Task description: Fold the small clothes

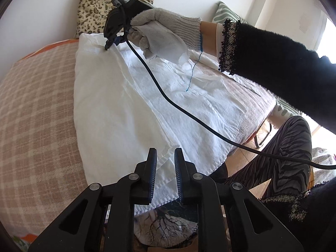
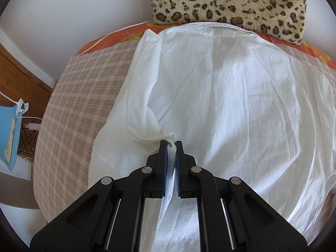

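Observation:
A white garment [image 1: 117, 105] lies spread on a checked blanket [image 1: 37, 115]. In the left wrist view my left gripper [image 1: 166, 153] hovers at the garment's near hem corner. Its jaws stand apart, and the cloth shows between them without being pressed. At the far edge, a gloved hand [image 1: 166, 25] holds my right gripper [image 1: 106, 47] tip-down on the cloth. In the right wrist view my right gripper [image 2: 171, 143] is shut on a pinched fold of the white garment [image 2: 231, 94], and a strip of cloth trails back between its pads.
A leopard-print cushion [image 2: 231, 4] leans on the wall behind the garment. A black cable [image 1: 168, 100] drapes across the cloth from the right gripper. The checked blanket [image 2: 84, 84] drops off at the left, with a blue object [image 2: 10, 126] beyond. A zebra-patterned leg [image 1: 289, 147] is at right.

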Available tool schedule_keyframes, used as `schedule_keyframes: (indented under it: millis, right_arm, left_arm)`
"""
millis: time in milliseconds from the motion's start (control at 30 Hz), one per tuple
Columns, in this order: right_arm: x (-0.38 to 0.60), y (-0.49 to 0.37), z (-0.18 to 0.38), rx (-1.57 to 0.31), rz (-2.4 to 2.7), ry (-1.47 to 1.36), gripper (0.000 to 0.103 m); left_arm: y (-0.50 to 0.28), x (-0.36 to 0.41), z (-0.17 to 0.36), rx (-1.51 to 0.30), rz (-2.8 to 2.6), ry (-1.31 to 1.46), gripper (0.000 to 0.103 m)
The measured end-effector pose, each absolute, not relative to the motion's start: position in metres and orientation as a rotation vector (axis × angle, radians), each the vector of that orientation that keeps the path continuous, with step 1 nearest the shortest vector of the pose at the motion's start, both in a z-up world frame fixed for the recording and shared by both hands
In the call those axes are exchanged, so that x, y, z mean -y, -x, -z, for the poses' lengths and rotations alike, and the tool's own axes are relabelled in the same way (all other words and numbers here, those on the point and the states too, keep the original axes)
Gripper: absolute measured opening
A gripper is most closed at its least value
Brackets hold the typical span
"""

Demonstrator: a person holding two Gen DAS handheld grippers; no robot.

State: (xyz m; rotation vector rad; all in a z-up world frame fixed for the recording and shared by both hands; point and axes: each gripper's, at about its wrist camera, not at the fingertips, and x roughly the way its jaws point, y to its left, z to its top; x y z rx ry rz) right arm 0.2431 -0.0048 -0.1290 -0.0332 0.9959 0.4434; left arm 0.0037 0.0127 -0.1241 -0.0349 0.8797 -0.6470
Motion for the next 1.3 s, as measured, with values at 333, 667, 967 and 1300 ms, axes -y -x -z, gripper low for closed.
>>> schedule_keyframes:
  millis: [333,667,967,1300]
  right_arm:
    - [0.002,-0.238,0.132,-0.978,-0.420,0.115,0.007]
    - [0.005,-0.221,0.084,-0.883,-0.399,0.282,0.035]
    - [-0.032,-0.258,0.063,-0.812,-0.629,0.086,0.035]
    - [-0.064,-0.316,0.113,-0.895,-0.509,0.183,0.035]
  left_arm:
    - [-0.032,-0.062,0.113,-0.807,0.446,0.085,0.015]
    - [-0.038,-0.029,0.150,-0.924,0.517,-0.055,0.015]
    - [-0.039,-0.029,0.151,-0.923,0.531,-0.064,0.015]
    - [-0.038,-0.026,0.150,-0.925,0.549,-0.077,0.016]
